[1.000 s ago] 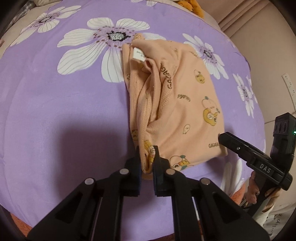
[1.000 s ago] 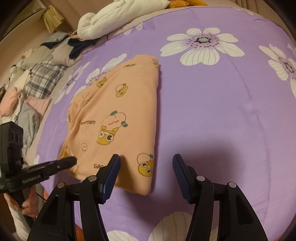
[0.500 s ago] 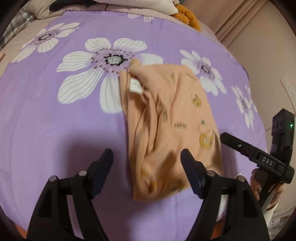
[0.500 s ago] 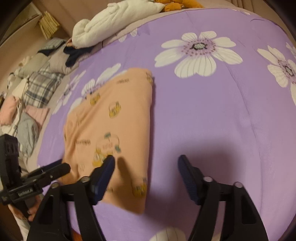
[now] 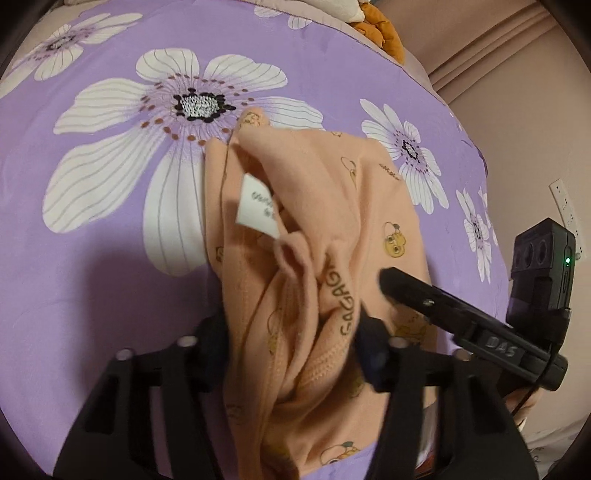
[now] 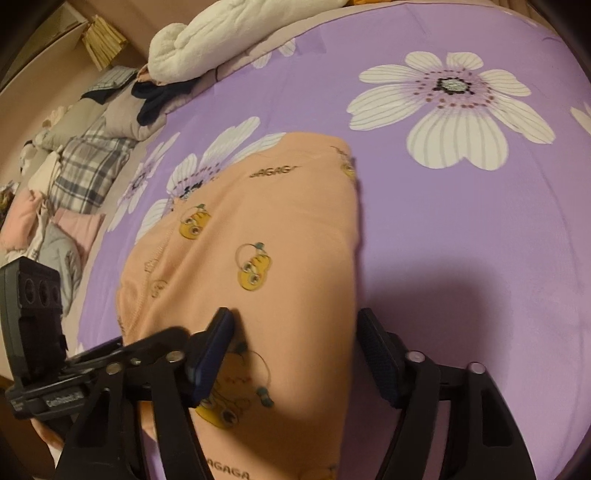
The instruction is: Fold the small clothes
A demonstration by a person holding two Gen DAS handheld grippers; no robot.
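Note:
A small peach garment (image 5: pixel 325 229) with yellow cartoon prints and "GAGAGA" lettering lies folded on a purple flowered bedspread (image 5: pixel 110 258). A white label (image 5: pixel 258 206) shows at its bunched left edge. My left gripper (image 5: pixel 295 343) is open, with its jaws on either side of the garment's bunched near-left edge. My right gripper (image 6: pixel 295 354) is open, with its jaws on either side of the garment's (image 6: pixel 266 236) near right folded edge. Each gripper shows in the other's view, the right in the left wrist view (image 5: pixel 461 314), the left in the right wrist view (image 6: pixel 74 369).
A pile of other clothes (image 6: pixel 74 177) and a white towel roll (image 6: pixel 229 33) lie at the bed's far left edge. An orange plush (image 5: pixel 380 33) sits at the bed's far end near a curtain. The bed's edge is close on the near side.
My left gripper let go of the garment's near corner, opened wide and moved in over its bunched edge. My right gripper stayed open and moved in over the folded edge.

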